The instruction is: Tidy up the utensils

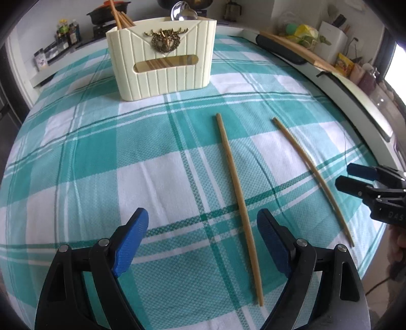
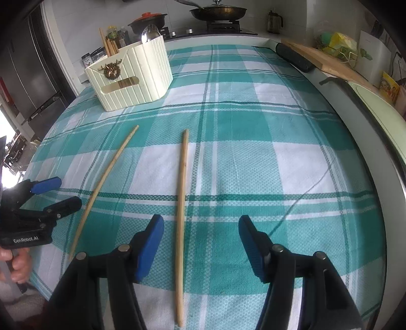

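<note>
Two bare wooden chopsticks lie on the green-and-white checked cloth. One chopstick (image 1: pixel 238 198) (image 2: pixel 106 182) runs under my left gripper (image 1: pixel 202 212) (image 2: pixel 66 191), close to its right finger; the jaws are wide open and hold nothing. The other chopstick (image 1: pixel 312 175) (image 2: pixel 181 203) lies below my right gripper (image 2: pixel 201 218) (image 1: pixel 345 175), nearer its left finger, with the jaws open and off it. At the far side stands a cream utensil holder (image 1: pixel 162 68) (image 2: pixel 132 78) with several chopsticks (image 1: pixel 121 17) (image 2: pixel 109 48) and a metal spoon (image 1: pixel 181 11) (image 2: pixel 149 34) in it.
A black roll (image 1: pixel 279 48) (image 2: pixel 294 59) and a wooden board (image 2: pixel 324 61) lie along the table's far right rim. Behind the table is a stove with a pan (image 2: pixel 218 11). A hand (image 2: pixel 17 264) grips the left tool's handle. A loose thread (image 2: pixel 297 200) crosses the cloth.
</note>
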Demonstrator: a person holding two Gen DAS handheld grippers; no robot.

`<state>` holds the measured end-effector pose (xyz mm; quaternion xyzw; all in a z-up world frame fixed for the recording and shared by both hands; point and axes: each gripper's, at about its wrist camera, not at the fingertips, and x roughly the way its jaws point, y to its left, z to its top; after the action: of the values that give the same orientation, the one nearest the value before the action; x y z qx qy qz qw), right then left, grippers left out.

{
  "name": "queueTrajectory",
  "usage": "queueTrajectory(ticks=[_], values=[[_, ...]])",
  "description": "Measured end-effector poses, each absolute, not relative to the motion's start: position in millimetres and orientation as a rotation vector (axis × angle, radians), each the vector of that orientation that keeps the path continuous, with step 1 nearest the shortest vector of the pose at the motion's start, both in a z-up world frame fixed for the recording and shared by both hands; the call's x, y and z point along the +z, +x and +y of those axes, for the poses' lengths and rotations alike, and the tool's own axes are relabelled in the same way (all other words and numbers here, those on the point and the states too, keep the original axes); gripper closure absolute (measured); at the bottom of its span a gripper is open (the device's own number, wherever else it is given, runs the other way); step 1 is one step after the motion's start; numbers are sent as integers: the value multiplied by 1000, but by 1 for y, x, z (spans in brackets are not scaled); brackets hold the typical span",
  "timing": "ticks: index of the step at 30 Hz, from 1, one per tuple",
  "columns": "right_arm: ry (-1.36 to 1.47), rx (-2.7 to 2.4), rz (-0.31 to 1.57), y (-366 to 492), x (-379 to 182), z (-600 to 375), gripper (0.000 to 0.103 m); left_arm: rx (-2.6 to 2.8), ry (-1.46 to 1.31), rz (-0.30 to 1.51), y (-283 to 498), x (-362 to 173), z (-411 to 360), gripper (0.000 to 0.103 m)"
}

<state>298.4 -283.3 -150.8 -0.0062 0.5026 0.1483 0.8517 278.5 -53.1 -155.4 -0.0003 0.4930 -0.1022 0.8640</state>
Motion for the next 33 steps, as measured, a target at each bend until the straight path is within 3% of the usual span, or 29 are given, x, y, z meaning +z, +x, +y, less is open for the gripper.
queueTrajectory(ticks=[5, 11, 12, 13, 14, 15, 20, 33], values=[[-49, 363, 1108, 345, -153, -272, 40, -275, 8, 1077, 330, -150, -58, 15], [-147, 393, 1138, 397, -171, -234, 43, -264, 151, 1144, 376, -173, -102, 32], [-174, 378, 1123, 403, -173, -229, 53, -255, 162, 1155, 382, -177, -107, 43], [-209, 363, 1103, 406, -172, -224, 62, -253, 163, 1152, 385, -179, -109, 46], [-221, 359, 1093, 409, -171, -220, 87, -257, 162, 1133, 387, -177, -112, 67], [-199, 364, 1096, 413, -171, -221, 96, -268, 167, 1126, 388, -176, -114, 95], [-51, 396, 1002, 403, -142, -240, 96, -286, 119, 1039, 378, -153, -106, 99], [18, 473, 505, 313, 21, -260, 96, -287, -107, 645, 297, 3, -14, 99]])
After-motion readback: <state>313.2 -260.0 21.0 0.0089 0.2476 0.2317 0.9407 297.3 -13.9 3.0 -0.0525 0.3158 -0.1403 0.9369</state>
